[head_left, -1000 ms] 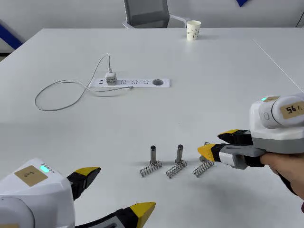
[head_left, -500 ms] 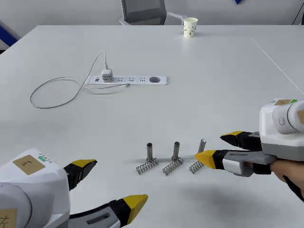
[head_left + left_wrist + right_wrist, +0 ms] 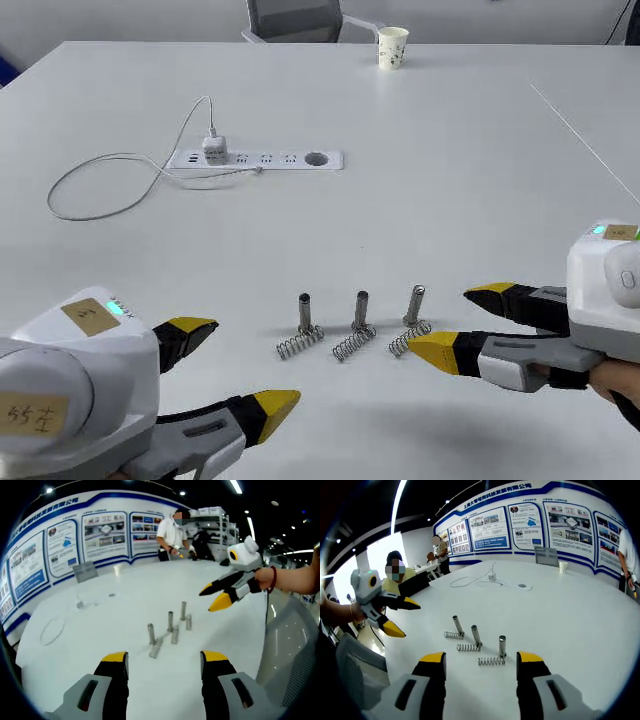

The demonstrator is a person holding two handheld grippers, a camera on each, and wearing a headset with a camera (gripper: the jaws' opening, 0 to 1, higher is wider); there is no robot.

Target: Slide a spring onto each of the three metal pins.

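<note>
Right tool [image 3: 462,320] sitting further back from right-hand pin [image 3: 416,303] than 1 s ago, jaws spread, gripping nothing. Left tool [image 3: 240,362] likewise spread, hovering nearby. 3 pins [image 3: 361,308] standing upright in row; 3 springs [image 3: 352,342] lying at their bases, none threaded, so task not yet begun. White table [image 3: 450,150] carrying power strip [image 3: 255,159], paper cup [image 3: 392,46]. Wall posters [image 3: 530,520] lining room.

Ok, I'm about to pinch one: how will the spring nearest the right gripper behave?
That spring lies on its side on the smooth table, so a nudge would probably roll it. Its thin open coils look light and likely squash under a hard pinch.
</note>
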